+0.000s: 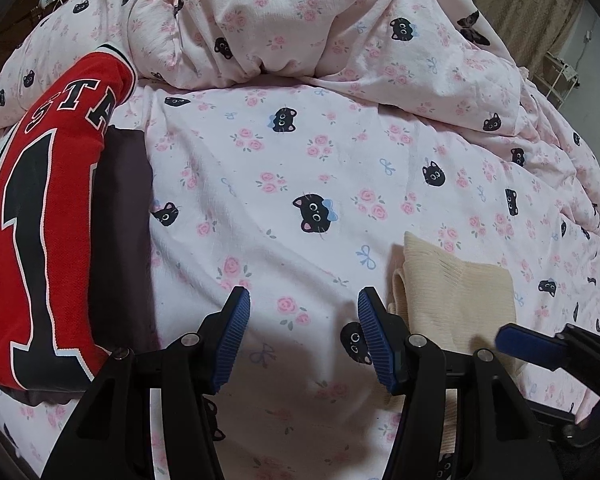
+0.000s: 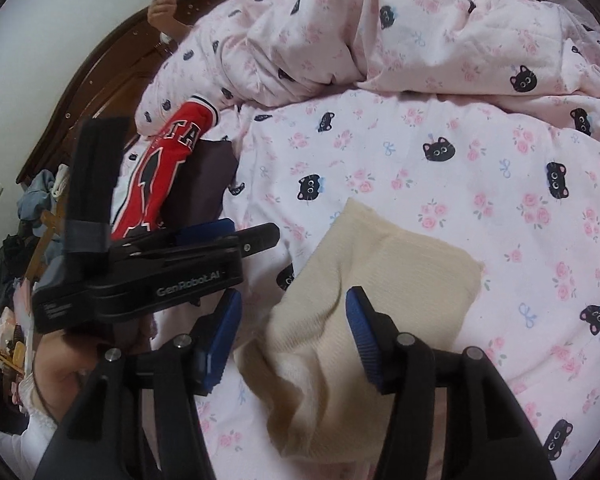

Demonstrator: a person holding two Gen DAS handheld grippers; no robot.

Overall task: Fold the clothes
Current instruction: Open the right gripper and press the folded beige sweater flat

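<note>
A cream knit garment lies folded on the pink cat-print bed sheet. My right gripper is open and hovers just above its near part, holding nothing. In the left wrist view the cream garment lies to the right of my left gripper, which is open and empty over bare sheet. The right gripper shows at that view's lower right. A folded red jersey lies on a dark folded garment at the left.
A bunched pink quilt fills the back of the bed. A dark wooden headboard and a pile of clothes stand at the left. The left gripper's black body crosses the right wrist view.
</note>
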